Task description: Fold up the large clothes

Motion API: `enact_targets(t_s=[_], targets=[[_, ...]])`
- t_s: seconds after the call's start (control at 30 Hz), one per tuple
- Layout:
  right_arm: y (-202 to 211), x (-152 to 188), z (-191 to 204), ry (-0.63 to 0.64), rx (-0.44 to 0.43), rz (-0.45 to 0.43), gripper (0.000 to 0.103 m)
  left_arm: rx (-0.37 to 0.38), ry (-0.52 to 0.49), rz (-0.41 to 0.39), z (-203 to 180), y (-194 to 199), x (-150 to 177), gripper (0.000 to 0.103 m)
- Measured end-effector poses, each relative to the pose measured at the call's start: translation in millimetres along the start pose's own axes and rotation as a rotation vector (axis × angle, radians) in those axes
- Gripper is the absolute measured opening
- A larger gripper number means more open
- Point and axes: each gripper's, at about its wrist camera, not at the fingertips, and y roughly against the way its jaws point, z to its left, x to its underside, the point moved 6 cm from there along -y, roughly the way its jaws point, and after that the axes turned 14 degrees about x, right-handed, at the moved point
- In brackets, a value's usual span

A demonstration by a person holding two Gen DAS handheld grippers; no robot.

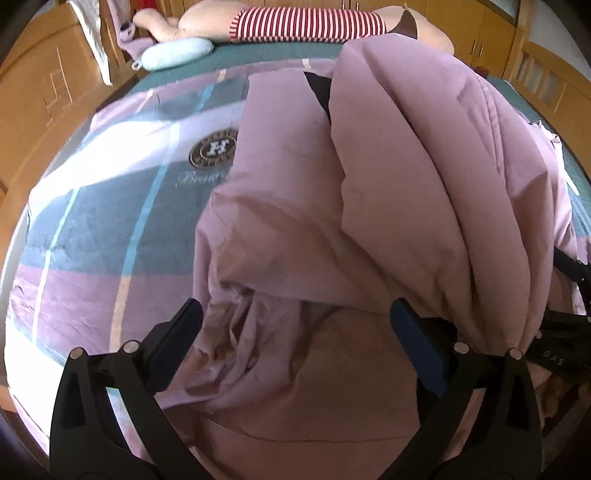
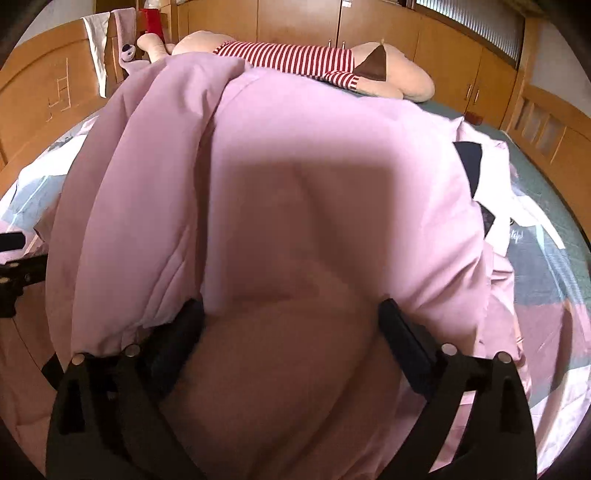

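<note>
A large pink padded garment point(image 1: 388, 192) lies heaped on the bed, with a dark lining patch point(image 1: 319, 92) showing near its far end. My left gripper point(image 1: 295, 317) stands open over its crumpled near edge, with loose folds between the fingers and the pads apart from the cloth. In the right wrist view the same garment point(image 2: 295, 177) bulges up and fills most of the frame. My right gripper point(image 2: 291, 314) is open wide, and the puffy cloth sags over both fingertips. The right gripper's black frame point(image 1: 565, 332) shows at the left view's right edge.
The bed sheet point(image 1: 92, 229) is plaid pink, teal and white with a round emblem point(image 1: 214, 147). A big plush toy in a red striped top point(image 1: 306, 26) lies along the far side, beside a light blue cushion point(image 1: 173, 53). Wooden headboard point(image 1: 44, 92) and wardrobes point(image 2: 424, 44) surround the bed.
</note>
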Motion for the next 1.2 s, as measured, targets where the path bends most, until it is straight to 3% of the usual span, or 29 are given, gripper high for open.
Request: enact_targets(t_s=[0.1, 0.2, 0.27, 0.4, 0.5, 0.63, 0.83, 0.97, 1.0, 1.03, 1.07, 1.1, 1.13, 1.2], targets=[[10.4, 5.3, -7.5, -0.038, -0.013, 0.009, 0.099, 0.021, -0.017, -0.014, -8.5, 14.0, 1.8, 0.101], [59.5, 12.8, -35.0, -0.141, -0.020, -0.045, 0.099, 0.003, -0.078, -0.053, -14.1, 36.5, 8.8, 0.101], [93.7, 32.7, -60.5, -0.180, 0.023, -0.052, 0.099, -0.012, -0.119, -0.077, -12.2, 50.4, 19.2, 0.101], [126.3, 102.8, -116.8, -0.226, 0.163, 0.109, 0.099, -0.019, -0.159, -0.042, -1.0, 56.5, 44.3, 0.101], [133.2, 156.5, -145.9, -0.324, 0.115, 0.285, 0.099, 0.001, -0.173, -0.024, 17.2, 79.7, 68.2, 0.101], [128.8, 213.7, -138.4, -0.334, -0.032, 0.489, 0.099, 0.115, -0.047, 0.068, 65.2, 105.8, 117.6, 0.101], [131.8, 233.1, -123.7, -0.265, -0.069, 0.544, 0.102, 0.319, 0.194, 0.264, 99.3, 101.9, 180.3, 0.101], [140.6, 245.9, -127.3, -0.268, -0.073, 0.579, 0.102, 0.349, 0.165, 0.257, 87.5, 107.1, 194.0, 0.100], [141.9, 249.4, -129.0, -0.275, -0.081, 0.586, 0.102, 0.354, 0.158, 0.259, 84.8, 106.5, 196.1, 0.089], [143.8, 253.7, -128.1, -0.281, -0.097, 0.588, 0.099, 0.359, 0.151, 0.259, 81.6, 107.6, 198.2, 0.081], [150.1, 254.2, -124.7, -0.274, -0.104, 0.575, 0.078, 0.378, 0.151, 0.257, 79.0, 109.1, 199.8, 0.067], [153.7, 253.3, -121.9, -0.295, -0.136, 0.575, 0.047, 0.413, 0.157, 0.252, 75.5, 114.0, 203.0, 0.049], [157.7, 249.7, -120.7, -0.350, -0.198, 0.574, 0.036, 0.448, 0.165, 0.243, 74.0, 118.3, 199.6, 0.037], [171.2, 232.4, -119.0, -0.417, -0.325, 0.532, 0.021, 0.526, 0.179, 0.214, 69.1, 127.7, 190.9, 0.028]])
